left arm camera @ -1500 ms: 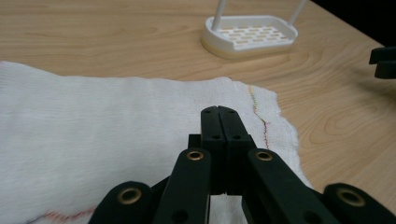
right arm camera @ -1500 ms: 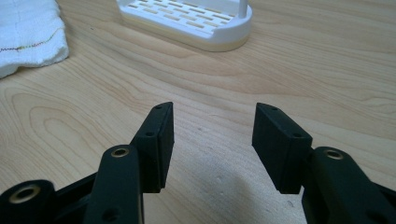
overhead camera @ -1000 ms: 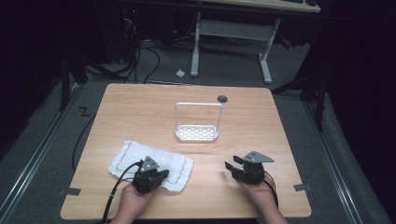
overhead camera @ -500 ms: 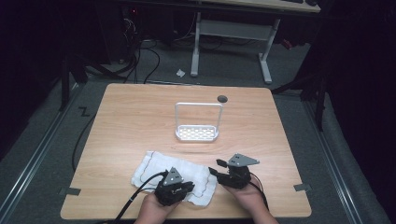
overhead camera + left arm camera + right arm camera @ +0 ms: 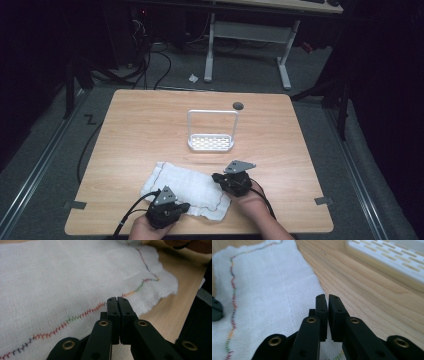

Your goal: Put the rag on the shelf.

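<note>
A white cloth [image 5: 187, 187] with a multicoloured stitched hem lies flat near the table's front edge. My left gripper [image 5: 185, 206] rests on its front edge, and in the left gripper view [image 5: 117, 299] its jaws have just closed, pads flush, no fabric seen between them, tips over the hem of the cloth [image 5: 62, 282]. My right gripper [image 5: 216, 178] sits at the cloth's right edge. Its jaws [image 5: 328, 297] have just closed to a hairline gap above the cloth [image 5: 269, 290], with nothing visible pinched.
A white slotted rack [image 5: 211, 142] with a tall wire hoop stands mid-table, close beyond the right gripper, and shows again as the rack [image 5: 387, 260]. A small dark disc [image 5: 238, 105] lies at the back. Bare wood [image 5: 140, 130] lies left of the rack.
The cloth slid right and toward the front edge along with the left gripper. The right gripper moved left onto the cloth's right edge and its jaws went from wide open to shut.
</note>
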`<state>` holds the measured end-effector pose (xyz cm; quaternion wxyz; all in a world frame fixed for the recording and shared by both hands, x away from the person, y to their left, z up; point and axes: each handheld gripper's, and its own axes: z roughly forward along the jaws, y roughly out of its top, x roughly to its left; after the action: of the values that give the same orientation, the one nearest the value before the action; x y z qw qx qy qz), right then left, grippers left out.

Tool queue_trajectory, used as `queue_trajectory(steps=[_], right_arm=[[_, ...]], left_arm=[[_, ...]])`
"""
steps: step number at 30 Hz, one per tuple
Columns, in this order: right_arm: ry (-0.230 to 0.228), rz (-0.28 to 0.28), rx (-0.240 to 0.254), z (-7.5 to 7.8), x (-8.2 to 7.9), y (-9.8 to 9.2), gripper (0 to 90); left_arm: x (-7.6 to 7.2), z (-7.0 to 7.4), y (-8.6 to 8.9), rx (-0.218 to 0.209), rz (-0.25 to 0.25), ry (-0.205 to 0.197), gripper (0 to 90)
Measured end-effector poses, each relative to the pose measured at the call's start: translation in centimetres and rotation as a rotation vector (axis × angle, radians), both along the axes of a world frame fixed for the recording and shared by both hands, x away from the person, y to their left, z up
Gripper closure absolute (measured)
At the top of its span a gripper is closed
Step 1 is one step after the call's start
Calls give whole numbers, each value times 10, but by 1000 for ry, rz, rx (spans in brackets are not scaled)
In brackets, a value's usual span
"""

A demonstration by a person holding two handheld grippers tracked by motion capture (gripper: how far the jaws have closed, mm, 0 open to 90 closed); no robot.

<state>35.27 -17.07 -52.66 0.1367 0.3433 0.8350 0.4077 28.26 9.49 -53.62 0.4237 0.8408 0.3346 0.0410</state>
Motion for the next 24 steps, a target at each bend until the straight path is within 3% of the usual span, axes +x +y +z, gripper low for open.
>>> queue_trajectory(steps=[3,7,12,18,24], right_arm=[[23,8,-43,-7,3,3,893],[17,8,-48,-7,-2,-1,893],[17,0,-38,-8,-16,-12,892],[34,-37,-10,-10,-41,-33,892],[45,-60,10,-7,-57,-47,869]], left_arm=[[4,-1,5,-11,20,10,887],[11,-2,7,-20,36,11,890],[22,-2,3,-16,39,4,889],[47,-1,-13,-7,39,-8,889],[55,-2,-25,-8,21,-14,889]])
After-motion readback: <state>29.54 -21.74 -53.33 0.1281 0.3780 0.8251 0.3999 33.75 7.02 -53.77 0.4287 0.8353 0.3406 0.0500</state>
